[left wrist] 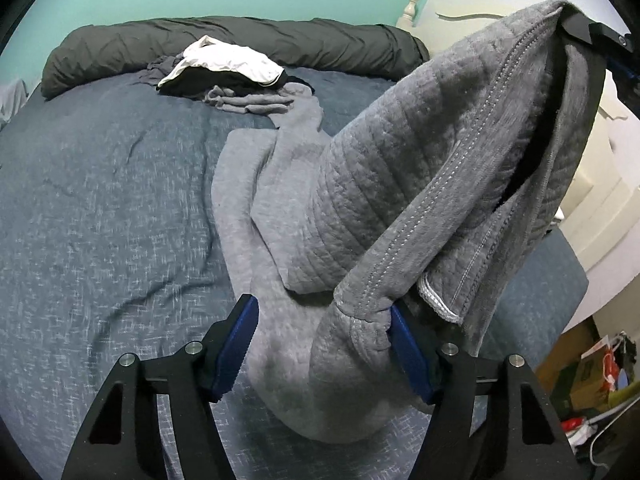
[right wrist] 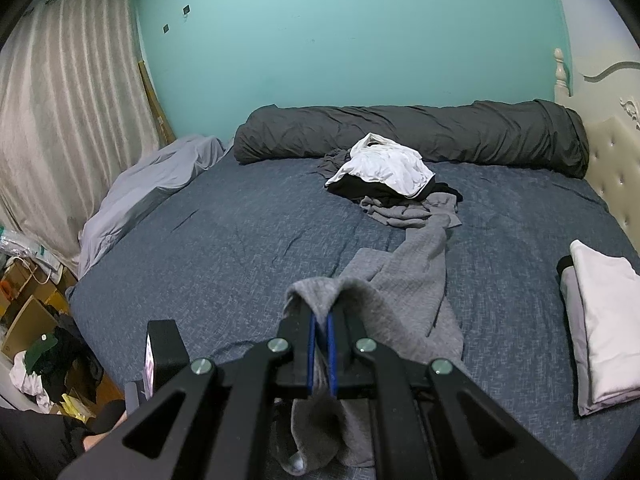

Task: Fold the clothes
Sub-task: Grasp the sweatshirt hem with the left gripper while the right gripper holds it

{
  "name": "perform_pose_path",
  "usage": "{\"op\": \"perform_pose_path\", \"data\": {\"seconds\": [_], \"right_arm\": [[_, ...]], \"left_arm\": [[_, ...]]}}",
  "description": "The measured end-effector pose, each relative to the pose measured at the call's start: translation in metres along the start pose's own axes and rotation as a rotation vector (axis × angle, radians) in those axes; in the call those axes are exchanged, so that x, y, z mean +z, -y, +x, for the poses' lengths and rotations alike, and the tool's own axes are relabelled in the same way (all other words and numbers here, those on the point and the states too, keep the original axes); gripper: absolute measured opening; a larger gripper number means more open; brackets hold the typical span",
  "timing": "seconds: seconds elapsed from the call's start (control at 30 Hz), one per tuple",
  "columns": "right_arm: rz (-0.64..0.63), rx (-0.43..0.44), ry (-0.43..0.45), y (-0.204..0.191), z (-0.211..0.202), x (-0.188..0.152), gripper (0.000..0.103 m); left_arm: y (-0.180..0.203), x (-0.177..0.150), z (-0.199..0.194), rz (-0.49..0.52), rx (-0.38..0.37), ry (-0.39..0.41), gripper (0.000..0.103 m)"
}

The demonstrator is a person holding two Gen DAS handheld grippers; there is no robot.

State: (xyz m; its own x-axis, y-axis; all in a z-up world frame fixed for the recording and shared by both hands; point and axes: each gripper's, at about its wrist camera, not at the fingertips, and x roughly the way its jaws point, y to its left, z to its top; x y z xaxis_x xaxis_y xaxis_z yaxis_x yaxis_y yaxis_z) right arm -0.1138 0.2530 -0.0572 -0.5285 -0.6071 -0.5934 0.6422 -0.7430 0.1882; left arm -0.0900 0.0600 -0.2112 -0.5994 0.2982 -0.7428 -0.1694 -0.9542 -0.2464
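Observation:
A grey quilted garment (left wrist: 384,184) stretches over the blue bedspread (left wrist: 100,200). My left gripper (left wrist: 324,336) is open, low over the bed, with a seamed edge of the garment lying between its fingers against the right blue pad (left wrist: 408,356). My right gripper (right wrist: 320,344) is shut on another edge of the same garment (right wrist: 404,292) and holds it up; it shows at the top right of the left wrist view (left wrist: 580,28). The rest of the garment trails toward the far clothes pile.
A pile of white, black and grey clothes (right wrist: 384,176) lies near a dark rolled duvet (right wrist: 400,128) at the far edge. Folded white and grey clothes (right wrist: 604,320) lie at the right. A padded headboard (right wrist: 616,164) stands right, curtains (right wrist: 68,120) and floor clutter (right wrist: 36,320) left.

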Motion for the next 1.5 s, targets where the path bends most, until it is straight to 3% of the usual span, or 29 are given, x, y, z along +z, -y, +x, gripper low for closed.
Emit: {"op": "perform_pose_path", "data": {"seconds": [0.63,0.8,1.1,1.13,1.17,1.3,1.5], "right_arm": [[-0.023,0.006,0.005,-0.003,0.001,-0.001,0.005],[-0.025,0.01,0.005,-0.003,0.002,0.0,0.005],[-0.015,0.013,0.001,0.001,0.004,-0.001,0.005],[-0.014,0.013,0.0,0.002,0.004,-0.002,0.005],[-0.014,0.012,-0.001,0.002,0.004,-0.002,0.005],[-0.007,0.004,-0.011,0.007,0.009,-0.004,0.005],[0.037,-0.04,-0.04,0.027,0.024,-0.013,0.006]], "left_arm": [[0.012,0.006,0.001,0.066,-0.007,0.008,0.069],[0.01,0.007,0.004,0.054,0.013,0.005,0.082],[0.004,0.007,0.009,0.052,0.02,0.014,0.081],[0.003,0.007,0.009,0.055,0.022,0.014,0.08],[0.002,0.007,0.009,0.058,0.021,0.013,0.072],[0.001,0.007,0.007,0.089,0.031,0.016,0.028],[-0.003,0.016,-0.005,0.137,0.037,0.032,0.004]]}}
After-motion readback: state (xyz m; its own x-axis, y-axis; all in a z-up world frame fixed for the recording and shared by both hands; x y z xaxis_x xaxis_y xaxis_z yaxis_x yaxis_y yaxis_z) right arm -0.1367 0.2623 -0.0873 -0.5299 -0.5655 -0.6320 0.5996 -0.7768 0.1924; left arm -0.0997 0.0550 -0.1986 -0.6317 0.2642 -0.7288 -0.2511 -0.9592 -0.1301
